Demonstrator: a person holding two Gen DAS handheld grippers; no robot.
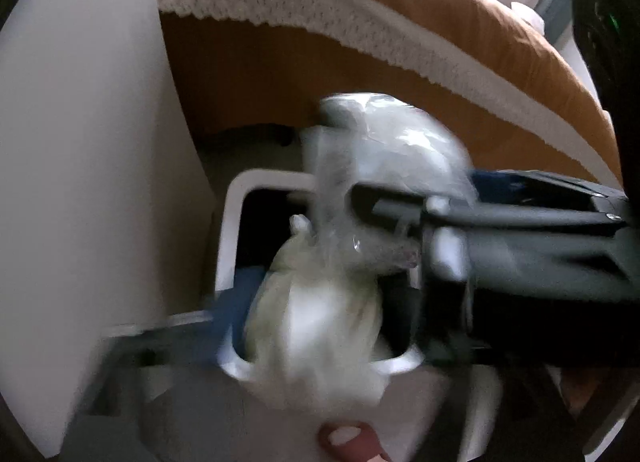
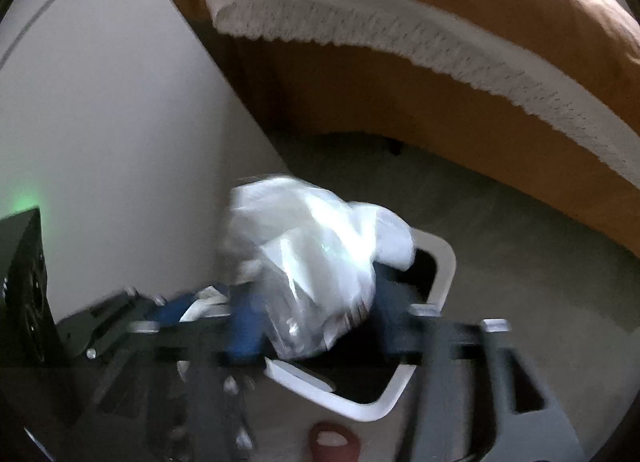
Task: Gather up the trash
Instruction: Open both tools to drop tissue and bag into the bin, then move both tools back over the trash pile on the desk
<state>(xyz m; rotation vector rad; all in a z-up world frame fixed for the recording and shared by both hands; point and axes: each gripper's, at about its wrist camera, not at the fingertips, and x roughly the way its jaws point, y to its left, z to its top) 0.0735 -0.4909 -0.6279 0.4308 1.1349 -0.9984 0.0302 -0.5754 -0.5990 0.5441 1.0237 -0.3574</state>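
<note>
Both my grippers, left (image 1: pixel 280 342) and right (image 2: pixel 320 374), wide open, holding nothing; trash bag (image 1: pixel 320 322) mid-frame over white bin (image 1: pixel 236 197); seating it remains.

A white-rimmed bin (image 2: pixel 442 262) is set on the grey floor (image 2: pixel 500 229), beside the orange-covered bed (image 2: pixel 440 109).

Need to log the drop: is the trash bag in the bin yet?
Partly: the trash bag sits over the white bin, bulging above its rim.
</note>
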